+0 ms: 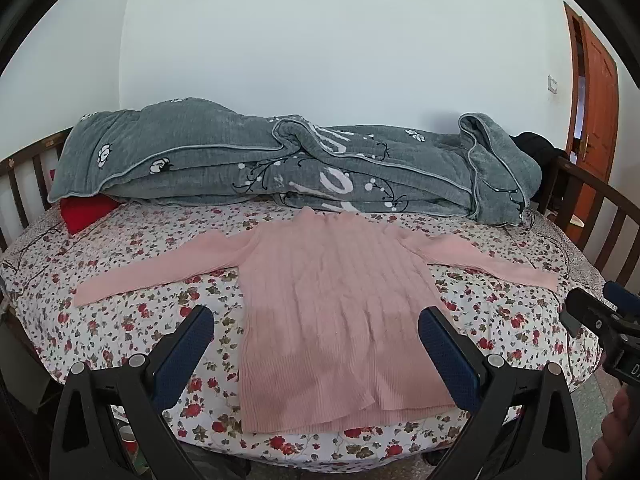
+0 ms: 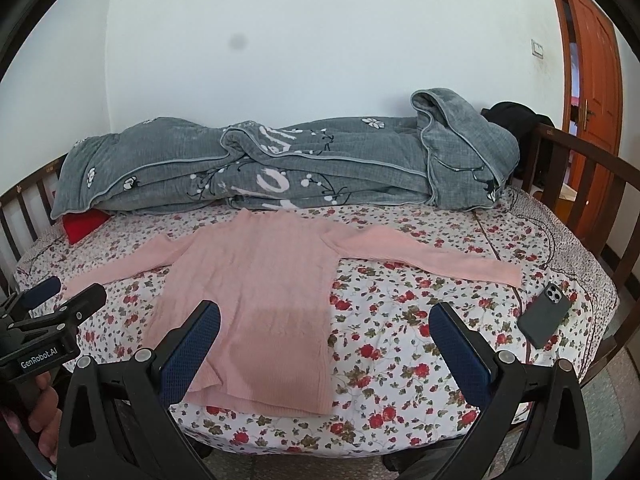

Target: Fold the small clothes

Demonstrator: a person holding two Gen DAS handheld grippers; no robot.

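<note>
Where "GenRobot.AI" marks the left tool, pink sweater flat.

One sweater is counted, with two sleeves spread out. One quilt is counted along the wall side of the bed. One red item is seen under the quilt's end; its kind cannot be told. One phone is counted, in the right wrist view only. One dark bundle is counted at the bed rail. One door and one wall switch are counted. Two tongs are counted: left tongs and right tongs, each with two fingers, set wide apart.
</note>
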